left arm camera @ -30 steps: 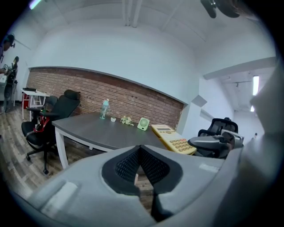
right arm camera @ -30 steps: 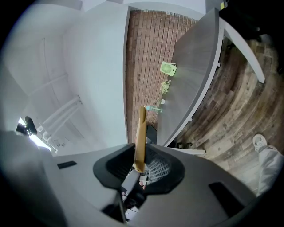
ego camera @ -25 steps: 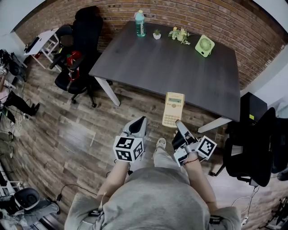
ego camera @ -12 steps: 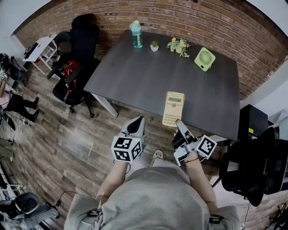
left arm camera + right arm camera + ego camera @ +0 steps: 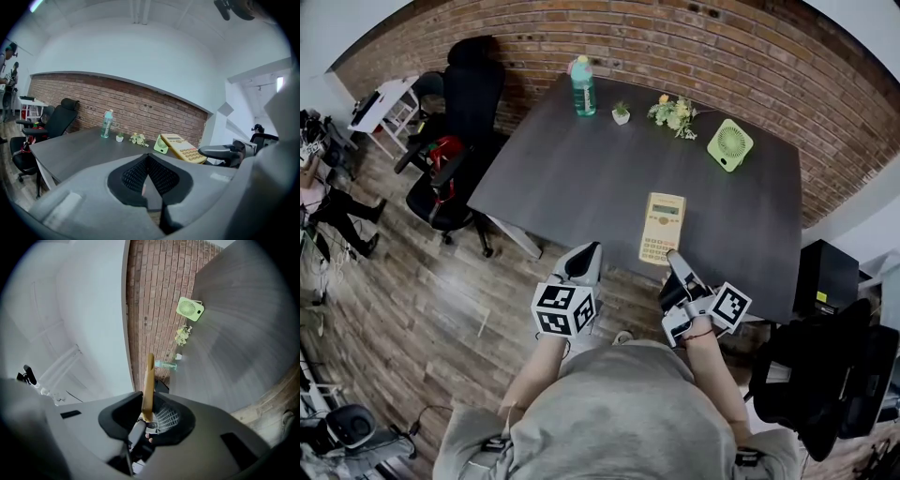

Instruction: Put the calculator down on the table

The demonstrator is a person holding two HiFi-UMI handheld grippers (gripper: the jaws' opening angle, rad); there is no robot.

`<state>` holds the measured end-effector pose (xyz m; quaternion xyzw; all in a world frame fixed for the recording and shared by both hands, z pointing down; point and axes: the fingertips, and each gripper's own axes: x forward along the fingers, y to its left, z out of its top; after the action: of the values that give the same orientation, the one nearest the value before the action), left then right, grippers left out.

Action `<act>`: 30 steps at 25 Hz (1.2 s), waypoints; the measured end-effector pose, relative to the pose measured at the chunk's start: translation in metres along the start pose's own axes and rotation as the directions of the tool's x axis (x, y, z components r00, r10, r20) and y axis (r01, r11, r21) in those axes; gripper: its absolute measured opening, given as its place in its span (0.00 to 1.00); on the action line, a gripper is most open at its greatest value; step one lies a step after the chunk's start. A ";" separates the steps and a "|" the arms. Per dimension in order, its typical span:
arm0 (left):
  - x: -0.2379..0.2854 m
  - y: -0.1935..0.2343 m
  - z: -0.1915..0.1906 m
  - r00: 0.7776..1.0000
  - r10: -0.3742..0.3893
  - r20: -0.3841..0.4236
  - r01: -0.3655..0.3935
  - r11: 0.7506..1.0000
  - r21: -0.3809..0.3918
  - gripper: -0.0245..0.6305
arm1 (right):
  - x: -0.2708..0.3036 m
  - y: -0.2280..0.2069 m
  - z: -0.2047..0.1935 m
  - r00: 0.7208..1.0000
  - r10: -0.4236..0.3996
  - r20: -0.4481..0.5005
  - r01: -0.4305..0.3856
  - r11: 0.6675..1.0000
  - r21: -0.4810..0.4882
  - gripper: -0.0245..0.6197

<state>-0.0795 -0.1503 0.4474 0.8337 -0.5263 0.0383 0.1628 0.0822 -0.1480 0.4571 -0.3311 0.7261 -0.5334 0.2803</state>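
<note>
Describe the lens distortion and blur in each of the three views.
Head view: fisheye bows the brick wall into an arc. Left gripper view: black vignette, wall arches, the near left hand-held gripper looks soft. Right gripper view: table looks streaked, calculator edge-on, fairly sharp.

Figure: surroundings, located from the two tools.

- Far ahead of the left gripper (image 5: 586, 258): water bottle (image 5: 582, 84), upright, blue-green.
- Ahead, between the lines of both tools: small potted plant (image 5: 621, 113), just right of the bottle. Then flower bunch (image 5: 674, 112), lying flat.
- Far ahead of the right gripper (image 5: 675, 261), somewhat to its right: green fan (image 5: 730, 145).
- Beyond all four: brick wall (image 5: 750, 56).
- Well left of the left gripper and ahead: black office chairs (image 5: 450, 178), with something red on one. Farther left: white stand (image 5: 380, 98).
- Beneath and to the left: wood-plank floor (image 5: 422, 281).
- Right of the right gripper: black box (image 5: 820, 281). Right and behind: black chair (image 5: 825, 375).
</note>
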 end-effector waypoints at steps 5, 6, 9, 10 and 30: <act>0.020 0.006 0.003 1.000 0.008 -0.001 -0.008 1.000 -0.004 0.07 | 0.016 -0.009 0.014 1.000 0.001 -0.008 -0.001 1.000 0.008 0.15; 0.023 0.006 0.003 1.000 0.009 -0.001 -0.009 1.000 -0.004 0.07 | 0.019 -0.010 0.017 1.000 0.000 -0.009 0.000 1.000 0.009 0.15; 0.031 0.009 0.003 1.000 0.015 -0.003 -0.015 1.000 -0.008 0.07 | 0.027 -0.015 0.022 1.000 -0.003 -0.014 0.003 1.000 0.009 0.15; 0.032 0.011 0.003 1.000 0.018 -0.006 -0.018 1.000 -0.010 0.07 | 0.029 -0.017 0.023 1.000 -0.008 -0.016 0.008 1.000 0.007 0.15; 0.096 0.046 0.003 0.998 -0.041 -0.056 0.041 0.999 -0.003 0.07 | 0.086 -0.090 0.065 0.988 -0.151 0.036 0.150 0.988 0.023 0.15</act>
<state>-0.0778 -0.2523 0.4779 0.8428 -0.5043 0.0576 0.1792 0.0942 -0.2723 0.5210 -0.3921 0.6882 -0.5541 0.2559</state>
